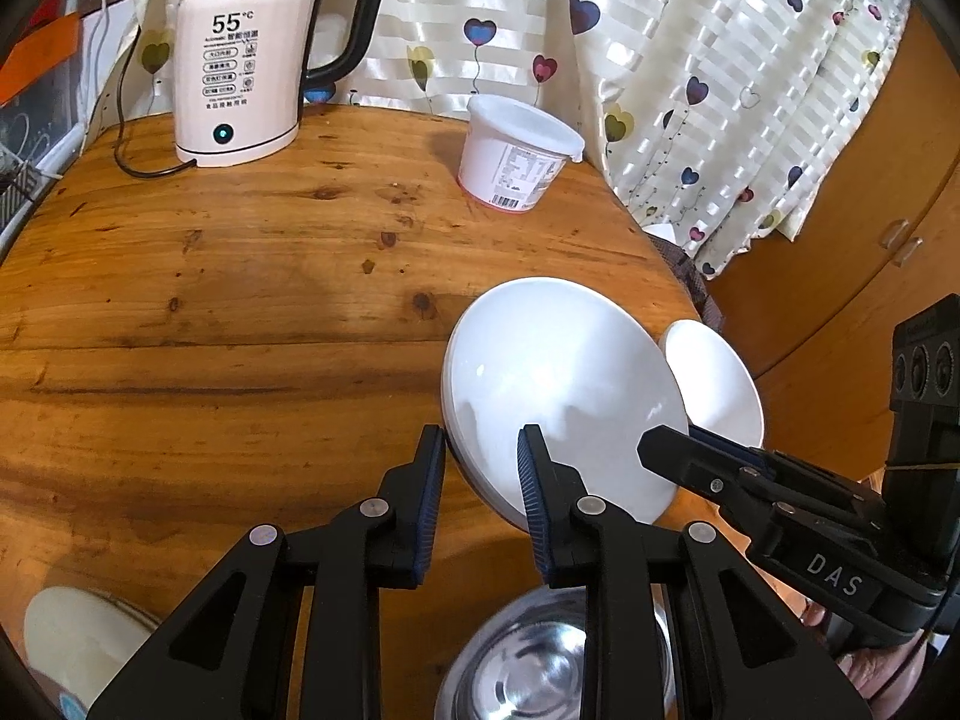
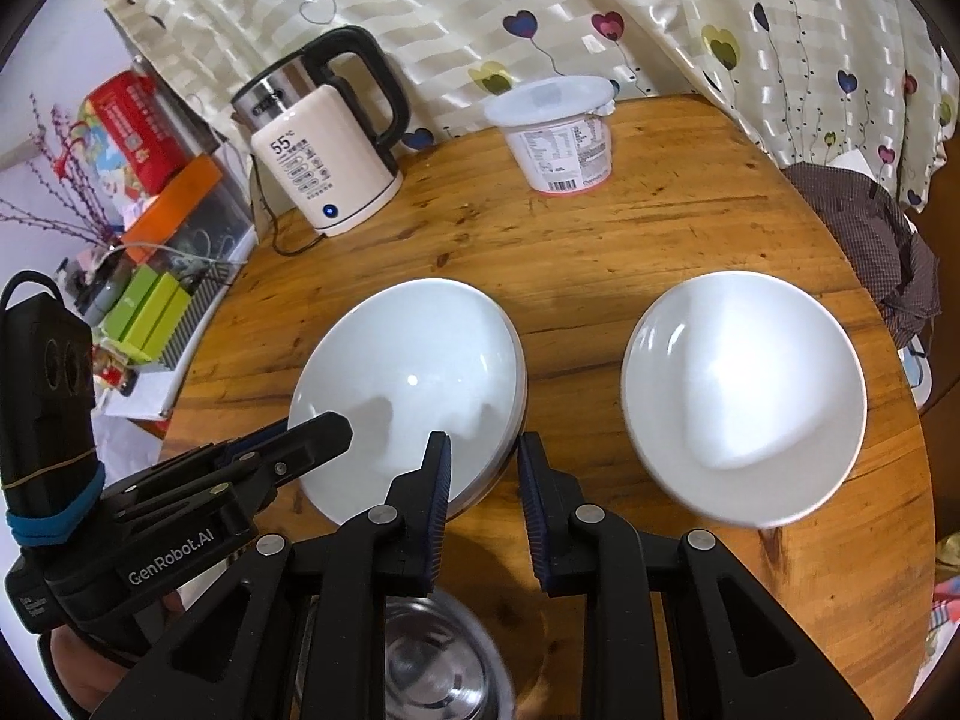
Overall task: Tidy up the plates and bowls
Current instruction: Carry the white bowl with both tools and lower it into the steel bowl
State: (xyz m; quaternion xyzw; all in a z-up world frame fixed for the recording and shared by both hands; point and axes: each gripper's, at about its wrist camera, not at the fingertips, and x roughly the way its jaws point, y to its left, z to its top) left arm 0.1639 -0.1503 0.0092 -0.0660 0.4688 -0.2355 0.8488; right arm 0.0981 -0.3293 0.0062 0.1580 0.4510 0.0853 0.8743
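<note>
Two white plates lie on the round wooden table (image 2: pixel 600 252). The left white plate (image 1: pixel 558 384) (image 2: pixel 414 384) looks like two stacked. My left gripper (image 1: pixel 480 450) is open with its jaws either side of that plate's left rim. My right gripper (image 2: pixel 483 456) is open with its jaws either side of the same plate's right rim; it also shows in the left wrist view (image 1: pixel 666 450). The right white plate (image 2: pixel 744 396) (image 1: pixel 714 384) lies apart, near the table edge. A steel bowl (image 1: pixel 552 672) (image 2: pixel 432 666) sits below both grippers. A cream bowl (image 1: pixel 78 642) is at the near left.
A white electric kettle (image 1: pixel 240 72) (image 2: pixel 324 162) with its cord stands at the back left. A white lidded tub (image 1: pixel 516 150) (image 2: pixel 558 132) stands at the back. A heart-print curtain (image 1: pixel 690 60) hangs behind. Boxes and clutter (image 2: pixel 150 210) sit left of the table.
</note>
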